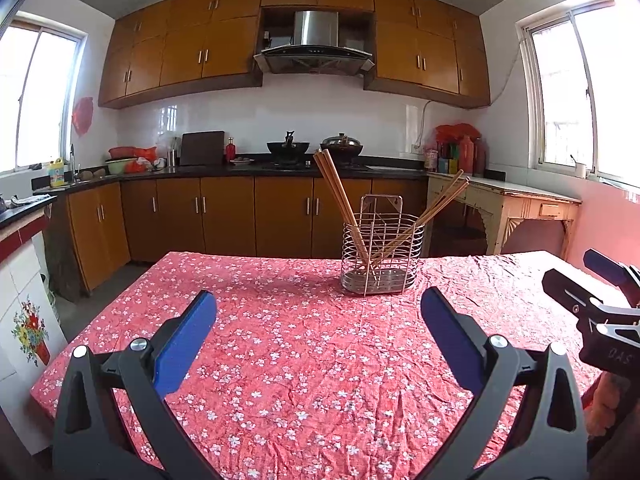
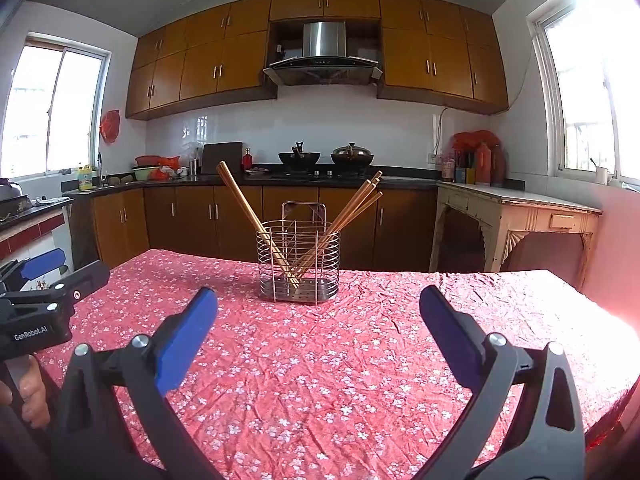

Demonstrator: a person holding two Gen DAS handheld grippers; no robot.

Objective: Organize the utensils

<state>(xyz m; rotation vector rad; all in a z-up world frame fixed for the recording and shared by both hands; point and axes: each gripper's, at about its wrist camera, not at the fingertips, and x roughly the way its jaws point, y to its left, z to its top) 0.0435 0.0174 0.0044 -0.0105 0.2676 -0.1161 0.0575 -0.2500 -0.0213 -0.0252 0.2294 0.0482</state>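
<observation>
A wire utensil holder (image 1: 382, 254) stands on the table with the red floral cloth (image 1: 280, 340). Several wooden chopsticks (image 1: 340, 196) lean in it, one bunch to the left and one to the right. It also shows in the right wrist view (image 2: 298, 266), with the chopsticks (image 2: 256, 220). My left gripper (image 1: 318, 308) is open and empty, held above the cloth in front of the holder. My right gripper (image 2: 318, 308) is open and empty too, at about the same distance. Each gripper shows at the edge of the other's view, the right one (image 1: 600, 292) and the left one (image 2: 44, 280).
Kitchen counters with a stove and two woks (image 1: 288, 148) run along the back wall. A pale side table (image 1: 504, 204) stands at the right. A tiled counter (image 1: 24, 248) is at the left of the table. The table edge (image 2: 612, 412) is near on the right.
</observation>
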